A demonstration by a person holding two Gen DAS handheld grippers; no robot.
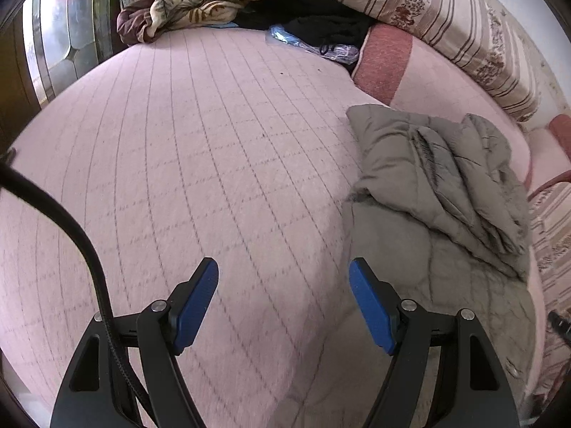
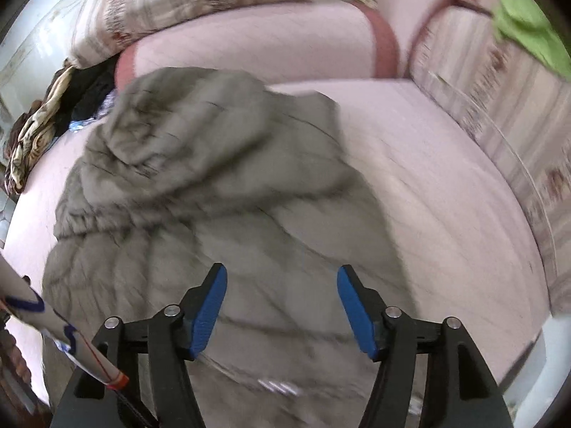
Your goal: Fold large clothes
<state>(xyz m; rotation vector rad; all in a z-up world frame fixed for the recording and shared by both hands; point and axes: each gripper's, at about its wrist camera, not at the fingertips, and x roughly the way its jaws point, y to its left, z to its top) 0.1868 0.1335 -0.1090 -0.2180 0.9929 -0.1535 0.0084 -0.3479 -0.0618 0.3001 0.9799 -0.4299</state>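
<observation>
A grey-green quilted coat (image 1: 439,192) lies partly folded on the pink checked bed cover (image 1: 200,164), at the right of the left wrist view. My left gripper (image 1: 283,267) stands open over bare cover, just left of the coat's lower edge, nothing between its blue pads. In the blurred right wrist view the coat (image 2: 214,185) fills the middle, its upper part doubled over the body. My right gripper (image 2: 282,273) hovers open above the coat's lower part, with nothing gripped.
Striped cushions (image 1: 446,21) and a pink-and-red pillow (image 1: 385,60) line the far side. Patterned cloth (image 1: 200,0), black clothes (image 1: 314,14) and a plastic bag (image 1: 314,42) lie at the back. A green cloth (image 2: 531,25) sits top right. A black cable (image 1: 71,228) hangs left.
</observation>
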